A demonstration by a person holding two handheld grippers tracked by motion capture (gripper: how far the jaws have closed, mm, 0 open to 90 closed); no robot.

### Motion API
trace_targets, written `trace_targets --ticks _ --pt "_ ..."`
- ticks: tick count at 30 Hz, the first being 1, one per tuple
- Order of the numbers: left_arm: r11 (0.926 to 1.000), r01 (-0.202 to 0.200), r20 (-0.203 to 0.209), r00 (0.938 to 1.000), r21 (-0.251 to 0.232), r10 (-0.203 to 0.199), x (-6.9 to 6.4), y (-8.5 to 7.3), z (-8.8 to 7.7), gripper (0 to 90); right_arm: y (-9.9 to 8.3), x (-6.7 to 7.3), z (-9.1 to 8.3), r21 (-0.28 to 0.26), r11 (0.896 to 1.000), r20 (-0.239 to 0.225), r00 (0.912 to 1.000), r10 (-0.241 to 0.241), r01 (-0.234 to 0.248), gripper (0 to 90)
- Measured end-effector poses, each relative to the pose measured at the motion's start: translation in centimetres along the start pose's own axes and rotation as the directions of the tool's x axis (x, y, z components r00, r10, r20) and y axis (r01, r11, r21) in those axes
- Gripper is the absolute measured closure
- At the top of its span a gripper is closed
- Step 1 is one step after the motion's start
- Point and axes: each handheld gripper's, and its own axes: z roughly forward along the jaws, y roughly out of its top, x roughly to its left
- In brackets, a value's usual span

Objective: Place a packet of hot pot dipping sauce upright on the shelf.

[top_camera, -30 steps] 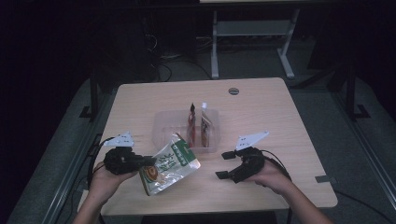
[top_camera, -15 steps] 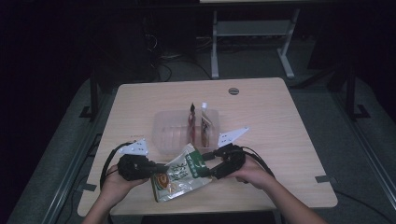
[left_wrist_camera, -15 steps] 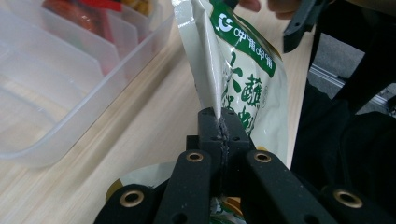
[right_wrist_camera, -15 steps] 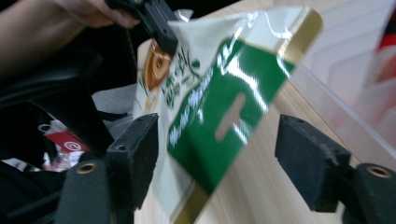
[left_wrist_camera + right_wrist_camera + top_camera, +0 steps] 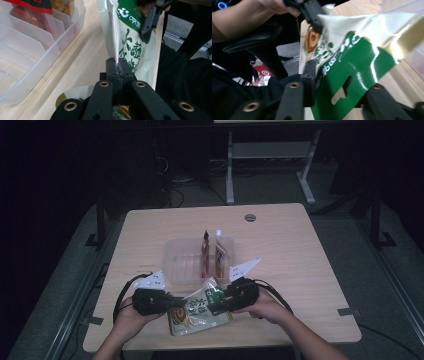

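We clamp the left gripper (image 5: 172,303) on the green snack pouch (image 5: 200,307) edge. Our right gripper (image 5: 220,306) has just been closing around its top header, over the wooden table (image 5: 300,255).

Dim lab or workroom: lone wooden table (image 5: 300,250), dark floor, metal frame legs (image 5: 270,155), cables (image 5: 175,195).

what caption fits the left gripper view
Left gripper clamped on the edge of a green and white snack bag beside a clear tray.

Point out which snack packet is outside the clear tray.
The green-and-white foil packet, held above the table's near edge between both claws; the two red packets stand upright in the tray.
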Motion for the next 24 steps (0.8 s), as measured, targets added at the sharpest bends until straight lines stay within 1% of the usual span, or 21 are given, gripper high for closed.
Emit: trace_targets --ticks 2,3,8,11,12,14,15,19,22,24 --pt "1.0000 -0.001 -0.008 1.0000 0.002 0.001 0.26 -0.13 -0.08 89.8 -0.01 0.14 0.17 0.010 1.000 -0.009 0.9999 -0.013 0.013 68.8" --pt "0.9999 0.010 -0.001 1.0000 -0.008 -0.010 0.45 -0.34 -0.17 89.8 -0.01 0.14 0.14 0.008 1.000 -0.010 0.9999 -0.012 0.012 68.7" --pt "0.9999 0.005 0.004 1.0000 -0.009 -0.005 0.40 -0.38 -0.23 89.8 0.09 0.04 -0.21 -0.007 1.000 -0.005 1.0000 -0.003 0.003 71.6" --pt "1.0000 0.002 0.003 1.0000 -0.008 -0.002 0.52 -0.50 -0.12 89.6 0.11 0.08 -0.17 -0.011 1.000 -0.017 0.9999 0.002 -0.002 78.0" --pt "1.0000 0.004 0.004 1.0000 -0.007 -0.004 0.56 -0.54 -0.10 89.5 0.08 0.16 -0.04 -0.008 1.000 -0.014 0.9999 0.001 -0.001 81.7" --pt "1.0000 0.004 0.005 1.0000 -0.008 -0.004 0.56 -0.57 -0.09 89.5 0.07 0.13 -0.03 -0.007 1.000 -0.015 0.9999 0.001 -0.001 83.4" --pt "0.9999 0.001 0.005 1.0000 -0.011 -0.001 0.57 -0.55 -0.09 89.3 0.08 0.12 -0.11 -0.011 1.000 -0.012 0.9999 -0.002 0.002 87.6" --pt "0.9996 0.002 0.011 0.9999 -0.029 -0.002 0.66 -0.56 -0.16 88.9 0.14 0.14 -0.34 -0.026 1.000 -0.020 0.9998 -0.002 0.002 89.5" --pt "0.9997 -0.008 0.002 1.0000 -0.023 0.008 0.58 -0.58 -0.07 87.4 0.18 0.09 -0.53 -0.036 0.999 -0.025 0.9997 -0.006 0.005 89.7" --pt "0.9998 -0.012 -0.001 0.9999 -0.019 0.012 0.56 -0.58 0.02 84.3 0.19 0.12 -0.54 -0.041 0.999 -0.027 0.9996 -0.010 0.008 89.8"
